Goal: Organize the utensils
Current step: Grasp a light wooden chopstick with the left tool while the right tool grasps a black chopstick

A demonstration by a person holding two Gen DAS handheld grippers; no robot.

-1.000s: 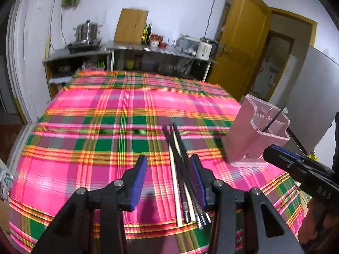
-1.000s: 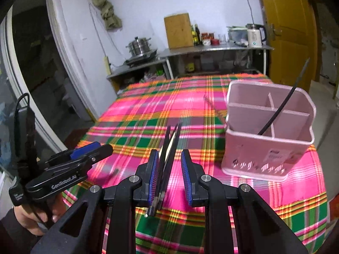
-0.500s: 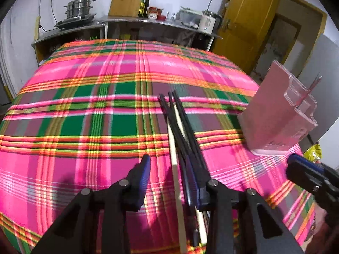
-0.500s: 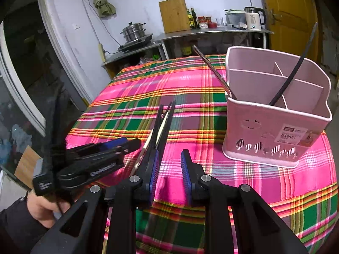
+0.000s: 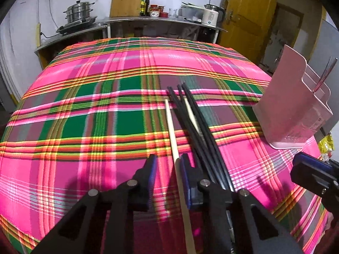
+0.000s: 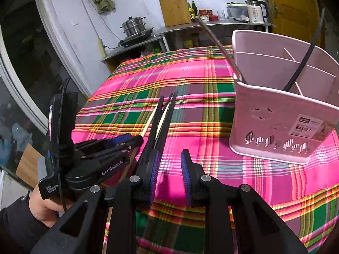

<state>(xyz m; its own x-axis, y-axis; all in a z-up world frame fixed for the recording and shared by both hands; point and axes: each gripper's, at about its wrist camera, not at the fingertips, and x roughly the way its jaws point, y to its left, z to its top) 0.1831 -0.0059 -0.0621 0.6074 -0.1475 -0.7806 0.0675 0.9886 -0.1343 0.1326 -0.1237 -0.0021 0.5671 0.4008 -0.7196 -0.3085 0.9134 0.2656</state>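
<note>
Chopsticks on a plaid surface in a kitchen corner

The pink-and-green plaid surface faces a steel counter and yellow door. Chopsticks lie bundled, lengthwise toward the counter, beside the pink basket. Left claw straddles one pale chopstick, parted; right claw gapes, holding nothing.

The tabletop lies bare across its whole far half and left side, giving open passage there. Near the front edge a bundle of chopsticks lies lengthwise; the left gripper sits low over them, one pale chopstick running between its spread jaws. The pink basket stands on the right side of the tabletop, with two utensils leaning out over its rim. The right gripper, jaws apart, fills the gap between chopsticks and basket.
</note>
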